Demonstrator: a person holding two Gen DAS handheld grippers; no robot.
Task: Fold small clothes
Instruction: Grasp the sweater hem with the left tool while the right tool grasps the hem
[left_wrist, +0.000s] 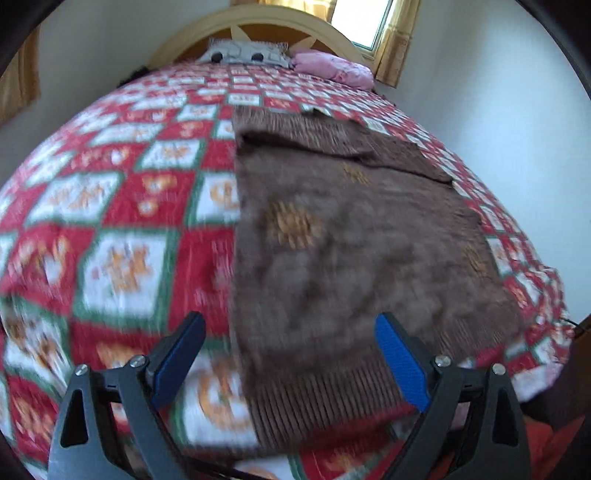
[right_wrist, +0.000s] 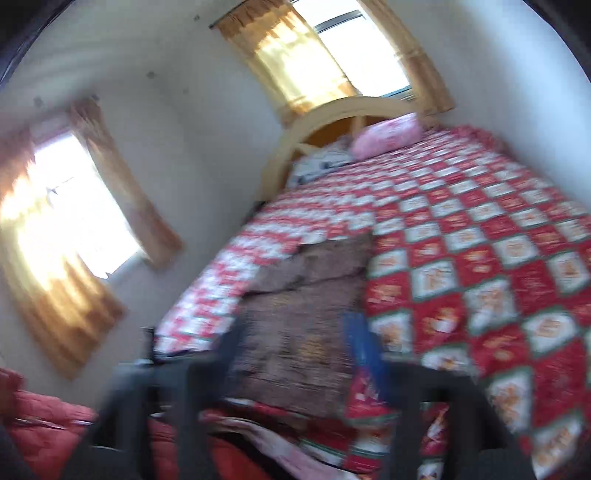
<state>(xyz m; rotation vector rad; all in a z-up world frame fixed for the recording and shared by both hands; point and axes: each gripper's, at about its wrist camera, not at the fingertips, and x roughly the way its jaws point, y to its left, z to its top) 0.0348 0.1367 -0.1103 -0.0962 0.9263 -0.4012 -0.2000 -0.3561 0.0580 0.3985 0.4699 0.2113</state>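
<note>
Here the brown sweater (left_wrist: 332, 236), folded lengthwise at frame centre, lies flat on the bed (left_wrist: 122, 206) because left tool (left_wrist: 290, 354) and right tool (right_wrist: 295, 350) both gape empty above it.

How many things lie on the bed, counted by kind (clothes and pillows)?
Clothes: 1, the brown knitted garment, lying flat on the checked bedspread
Pillows: 2, the pink pillow and the white patterned pillow, both at the headboard
Total: 3
</note>
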